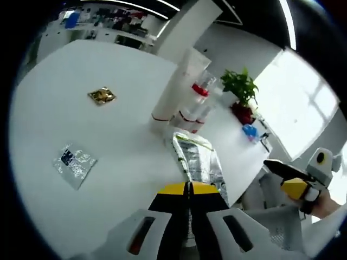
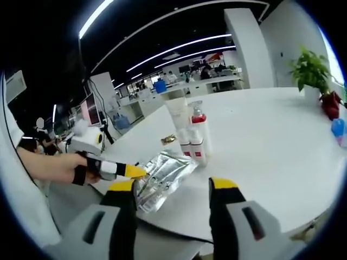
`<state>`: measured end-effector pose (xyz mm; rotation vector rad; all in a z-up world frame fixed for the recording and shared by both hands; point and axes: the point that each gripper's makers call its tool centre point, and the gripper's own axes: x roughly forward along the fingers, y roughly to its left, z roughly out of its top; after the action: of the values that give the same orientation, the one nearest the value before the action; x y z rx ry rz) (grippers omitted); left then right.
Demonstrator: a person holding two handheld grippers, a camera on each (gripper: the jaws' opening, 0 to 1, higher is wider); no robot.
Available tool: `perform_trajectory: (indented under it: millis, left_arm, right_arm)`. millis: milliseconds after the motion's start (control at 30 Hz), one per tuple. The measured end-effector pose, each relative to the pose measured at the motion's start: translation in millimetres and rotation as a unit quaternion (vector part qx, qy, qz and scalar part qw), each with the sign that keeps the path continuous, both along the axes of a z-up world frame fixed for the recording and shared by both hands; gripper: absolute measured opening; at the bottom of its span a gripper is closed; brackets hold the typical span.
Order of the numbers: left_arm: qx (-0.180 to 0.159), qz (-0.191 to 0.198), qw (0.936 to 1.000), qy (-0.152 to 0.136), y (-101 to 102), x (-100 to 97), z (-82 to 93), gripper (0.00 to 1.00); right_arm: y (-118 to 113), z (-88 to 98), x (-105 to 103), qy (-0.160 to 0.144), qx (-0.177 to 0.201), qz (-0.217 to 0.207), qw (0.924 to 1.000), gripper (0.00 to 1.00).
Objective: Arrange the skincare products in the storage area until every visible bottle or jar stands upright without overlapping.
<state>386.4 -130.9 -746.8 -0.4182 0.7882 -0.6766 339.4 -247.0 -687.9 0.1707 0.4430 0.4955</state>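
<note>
Skincare bottles [image 1: 190, 105] stand upright in a tight cluster near the middle of the white counter [image 1: 81, 76]. We see a tall white tube [image 1: 173, 89], wider at the top, with a thin red band near its base, and beside it two clear-to-white bottles with red bands low down; one carries a red collar under a clear cap [image 1: 201, 86]. In the right gripper view the same group [image 2: 191, 132] reads as a tube at left and a red-topped bottle at right, touching or nearly so.

Silver foil pouch [image 1: 199, 160] lies flat near the counter edge, just in front of the bottles, crinkled, with a green-yellow strip along one side. Left claw [image 1: 188, 189] is closed, yellow tips together on the pouch's near end; from the right gripper view we see that claw [image 2: 133, 171] pinching the pouch edge [image 2: 162, 179], held by a hand [image 2: 57, 165].

Right claw [image 2: 172, 187] is open, jaws well apart, nothing between them, sitting at the counter edge near the pouch. It also appears in the left gripper view [image 1: 295, 181], off the counter.

Elsewhere on the counter: a small gold sachet [image 1: 102, 96], a clear packet with a dark label [image 1: 74, 164], a potted plant [image 1: 241, 92] and a blue item [image 1: 249, 131] at the far side.
</note>
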Motion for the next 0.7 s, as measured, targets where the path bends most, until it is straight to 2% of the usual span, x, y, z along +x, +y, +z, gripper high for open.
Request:
perform_trajectory:
  millis: [267,433,500,633,700]
  left_arm:
    - [-0.060,-0.004,0.9980,-0.021,2,-1.9,32.1,0.00]
    - [-0.120,-0.025,0.9918,-0.036,-2,-8.3,59.2,0.00]
    - [-0.131,-0.034,0.9898,-0.044,-2,-10.8,66.7,0.00]
    - [-0.146,-0.048,0.9868,-0.051,-1,-15.5,76.3,0.00]
    - [-0.153,-0.048,0.9855,-0.054,0,-16.2,80.2,0.00]
  right_arm:
    - [14,13.1,9,-0.008,0.033,0.014,0.9993,0.51]
    - [21,21.7,18,-0.013,0.059,0.018,0.9980,0.50]
    - [25,27.3,22,-0.014,0.081,0.018,0.9964,0.49]
    - [29,34.0,28,-0.013,0.117,0.015,0.9929,0.41]
    - [33,37.8,29,-0.009,0.144,0.017,0.9894,0.33]
